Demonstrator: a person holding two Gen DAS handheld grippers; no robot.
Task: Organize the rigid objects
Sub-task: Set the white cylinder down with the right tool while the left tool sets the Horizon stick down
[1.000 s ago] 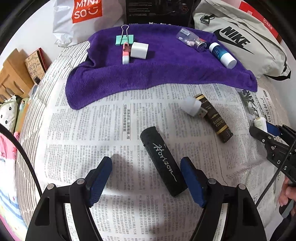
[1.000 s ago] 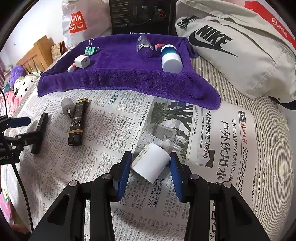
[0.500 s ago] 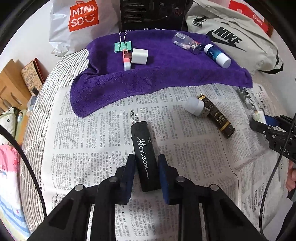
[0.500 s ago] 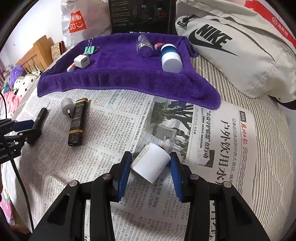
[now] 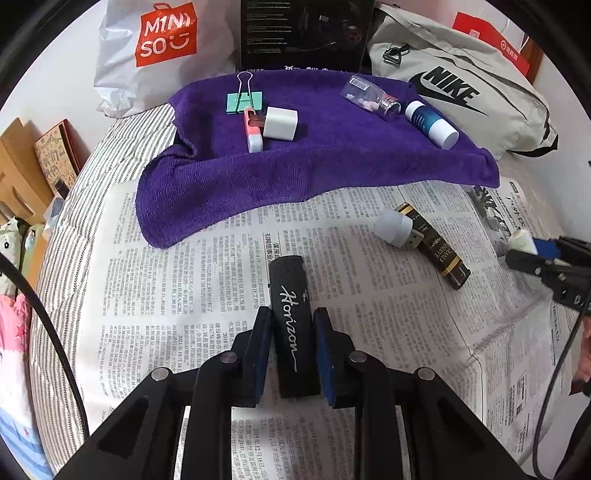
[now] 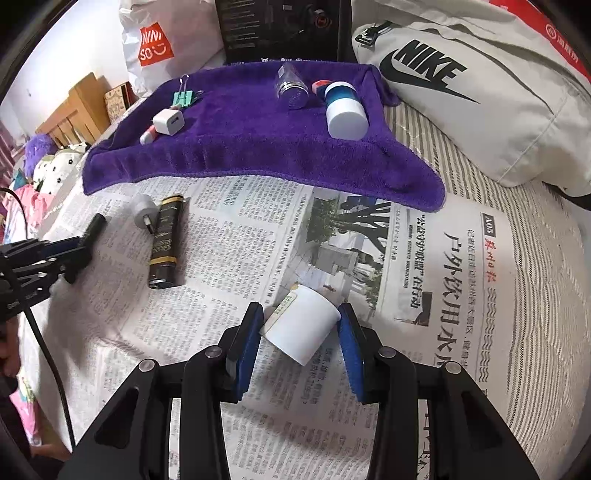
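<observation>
Left gripper [image 5: 291,328]: jaws have just been closing; now narrow, pads against both long sides of the black case [image 5: 291,314], which lies on the newspaper [image 5: 166,295].
Right gripper [image 6: 301,328]: clamped on the white bottle [image 6: 301,325], tilted, low over the newspaper.
Step in hand: judged, both grasps made; next is lift and carry to the towel [image 5: 332,155].
How to do it well: lift the case straight up and keep it level; the grip sits toward its near end, so the far end may droop. Bottle is round and held at an angle; keep the squeeze firm so it does not roll out.
Mid field: gold-trimmed tube [image 5: 436,247] touching a white plug [image 5: 393,227], both on the newspaper between the two grippers.
In the way: these two lie near the right gripper's route; pass above them.
Far: towel already carries a clip [image 5: 244,99], charger [image 5: 280,123], vial [image 5: 371,98] and blue-white bottle [image 5: 430,120]; free cloth in the middle.
Behind: bags [image 5: 461,85] and a dark box [image 5: 303,33].
</observation>
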